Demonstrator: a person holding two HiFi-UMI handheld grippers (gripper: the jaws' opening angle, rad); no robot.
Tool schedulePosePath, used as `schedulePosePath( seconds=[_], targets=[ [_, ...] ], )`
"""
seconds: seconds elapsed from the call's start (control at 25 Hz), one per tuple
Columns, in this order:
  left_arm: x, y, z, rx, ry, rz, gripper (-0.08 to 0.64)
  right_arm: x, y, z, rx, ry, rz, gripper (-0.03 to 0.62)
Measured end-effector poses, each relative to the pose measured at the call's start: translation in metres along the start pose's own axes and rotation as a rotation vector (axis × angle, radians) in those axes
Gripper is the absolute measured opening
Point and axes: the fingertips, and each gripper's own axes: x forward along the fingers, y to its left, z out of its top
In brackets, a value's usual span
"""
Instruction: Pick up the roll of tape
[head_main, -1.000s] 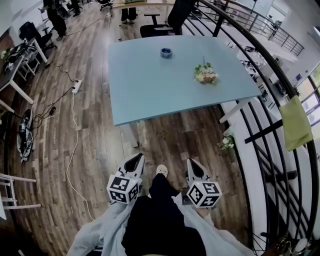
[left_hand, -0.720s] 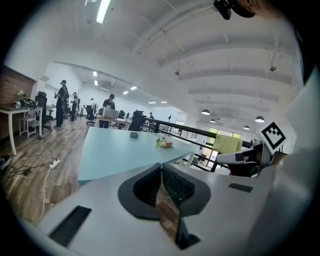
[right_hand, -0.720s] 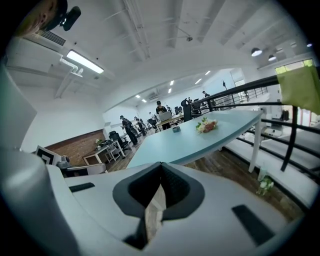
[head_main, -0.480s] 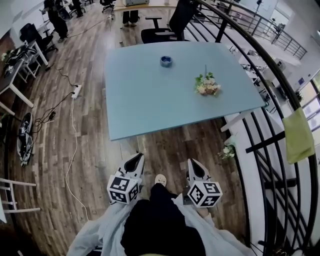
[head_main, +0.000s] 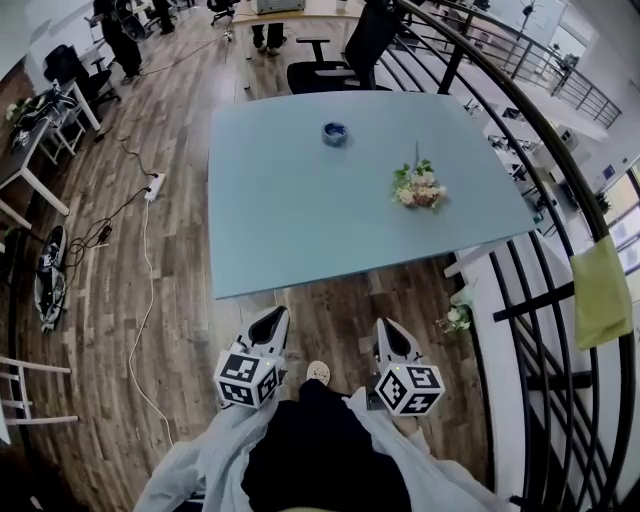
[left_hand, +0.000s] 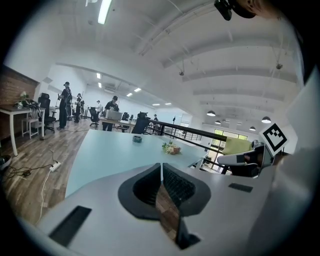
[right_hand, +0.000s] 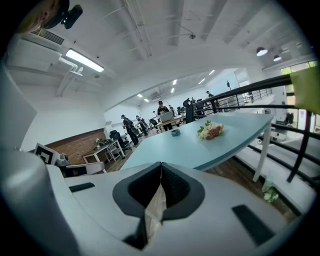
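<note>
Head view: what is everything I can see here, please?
Table: one, light blue, centre.
Roll of tape: one, blue, table's far side.
Flowers: two bunches, whitish; one on the table's right part, one low beside the railing.
Office chair: one near, black, beyond the table.
Railing: one, black, right.
Cloth: one, yellow-green, draped on the railing.
Power strip: one, white, floor at left.
Left gripper: one, grey, bottom, fingers shut, empty.
Right gripper: one, grey, bottom, fingers shut, empty.
</note>
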Motion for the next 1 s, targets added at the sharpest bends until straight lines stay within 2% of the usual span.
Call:
schedulePosePath(
  seconds=[0.04,0.16,0.32,1.0],
  targets=[
    [0.003,0.001,0.001,0.000,-0.002,0.002,0.026,0.003,-0.001,0.002,-0.004,-0.005,0.006,0.014],
    [0.011,0.004,0.002,-0.001,-0.008,0.011,0.026,0.012,-0.001,0.007,-0.005,-0.011,0.038,0.178],
    [0.018,0.006,0.002,-0.006,-0.010,0.024,0.026,0.019,-0.007,0.011,-0.007,-0.013,0.044,0.255],
    [0.011,0.004,-0.011,0.003,0.028,0.038,0.026,0.019,-0.010,0.004,0.038,-0.016,0.066,0.262]
  ],
)
